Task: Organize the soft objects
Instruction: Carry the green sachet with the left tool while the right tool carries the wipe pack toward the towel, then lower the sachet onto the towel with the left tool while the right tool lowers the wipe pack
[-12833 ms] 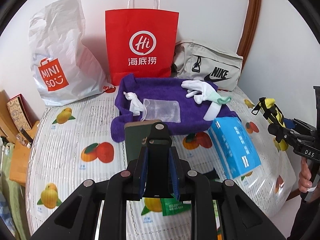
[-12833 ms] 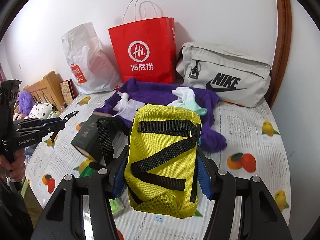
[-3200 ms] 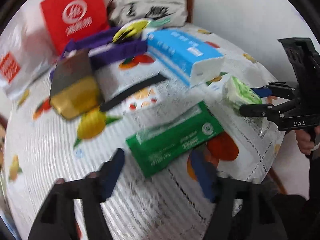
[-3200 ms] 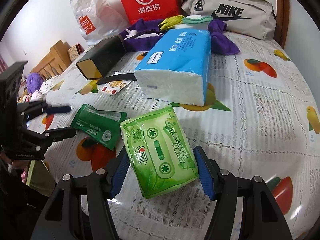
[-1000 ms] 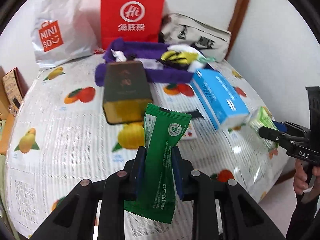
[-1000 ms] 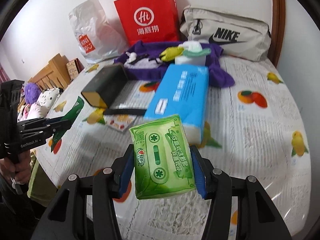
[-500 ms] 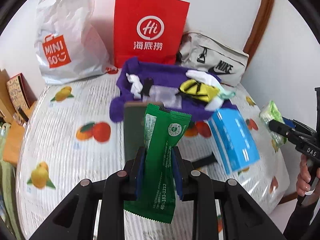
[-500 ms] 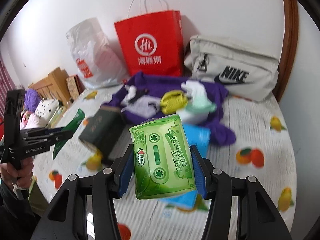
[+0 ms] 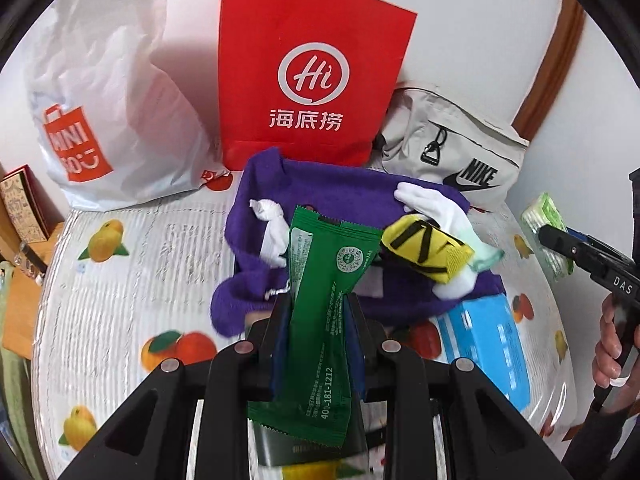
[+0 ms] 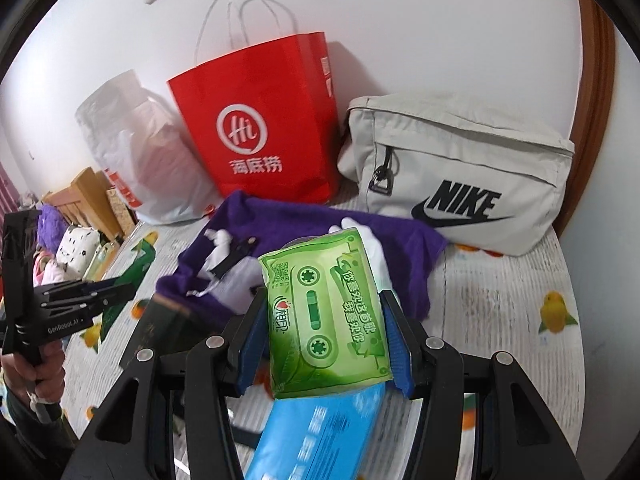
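My left gripper [image 9: 318,320] is shut on a dark green wipes packet [image 9: 324,312] and holds it above the near edge of a purple towel [image 9: 332,196]. On the towel lie a yellow pouch [image 9: 426,250], white gloves [image 9: 434,208] and a small white cloth [image 9: 270,226]. My right gripper [image 10: 326,332] is shut on a light green tissue pack [image 10: 326,312] and holds it above the purple towel [image 10: 412,252]. The right gripper with its pack also shows at the right edge of the left wrist view [image 9: 548,232]. The left gripper with its packet shows at the left of the right wrist view [image 10: 116,284].
A red paper bag [image 9: 312,76], a white Miniso bag [image 9: 104,92] and a grey Nike bag [image 9: 452,152] stand along the wall. A blue tissue pack [image 9: 488,344] and a dark box [image 10: 160,336] lie on the fruit-print tablecloth [image 9: 132,272].
Both grippers have moved forward toward the purple towel with their packs still held. The towel and the bags behind it now look larger and closer in both views.
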`<state>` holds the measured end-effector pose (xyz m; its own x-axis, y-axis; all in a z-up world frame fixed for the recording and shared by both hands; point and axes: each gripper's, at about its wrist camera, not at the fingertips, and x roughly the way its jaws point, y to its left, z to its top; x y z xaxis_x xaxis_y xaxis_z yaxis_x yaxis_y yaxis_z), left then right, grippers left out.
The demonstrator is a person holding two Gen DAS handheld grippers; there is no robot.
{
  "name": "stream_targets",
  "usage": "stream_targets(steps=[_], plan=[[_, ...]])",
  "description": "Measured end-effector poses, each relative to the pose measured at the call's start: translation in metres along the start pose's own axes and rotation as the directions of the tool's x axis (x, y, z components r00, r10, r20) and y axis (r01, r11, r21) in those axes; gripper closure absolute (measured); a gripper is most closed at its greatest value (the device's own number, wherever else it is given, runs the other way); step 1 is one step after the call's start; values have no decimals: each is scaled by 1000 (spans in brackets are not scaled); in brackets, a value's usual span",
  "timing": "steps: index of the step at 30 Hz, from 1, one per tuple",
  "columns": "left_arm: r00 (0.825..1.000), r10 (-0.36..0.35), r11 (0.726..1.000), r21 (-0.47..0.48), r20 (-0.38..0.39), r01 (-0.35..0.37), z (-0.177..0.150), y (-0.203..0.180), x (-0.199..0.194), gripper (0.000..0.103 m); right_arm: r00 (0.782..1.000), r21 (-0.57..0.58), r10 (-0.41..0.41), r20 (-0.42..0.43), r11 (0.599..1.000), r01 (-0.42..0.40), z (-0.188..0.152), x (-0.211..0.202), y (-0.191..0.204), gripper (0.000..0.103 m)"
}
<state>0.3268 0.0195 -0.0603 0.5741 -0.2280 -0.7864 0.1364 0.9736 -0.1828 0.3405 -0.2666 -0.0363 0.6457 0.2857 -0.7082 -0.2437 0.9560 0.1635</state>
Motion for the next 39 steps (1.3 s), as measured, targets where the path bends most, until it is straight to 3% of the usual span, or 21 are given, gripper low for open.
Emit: stream_targets(steps=[14,23,32,39], plan=[[999,-23,998,-62,-47,20,37,7,54,78,997,11,29,-75,1000,-28,39,83,-13,50],[993,-14,998,-64,-116,7,57,12,96,78,985,31,55,-162,998,-51,47,129,-12,50],[984,-49,997,-73,-174,37,64,4,130,78,969,10,49,-243,999,-48,40,158,-13,49],[977,-51,998,-55,-208,40,63,0,145,78,964,35,55,-261,998,-47,40,164,-22,49]])
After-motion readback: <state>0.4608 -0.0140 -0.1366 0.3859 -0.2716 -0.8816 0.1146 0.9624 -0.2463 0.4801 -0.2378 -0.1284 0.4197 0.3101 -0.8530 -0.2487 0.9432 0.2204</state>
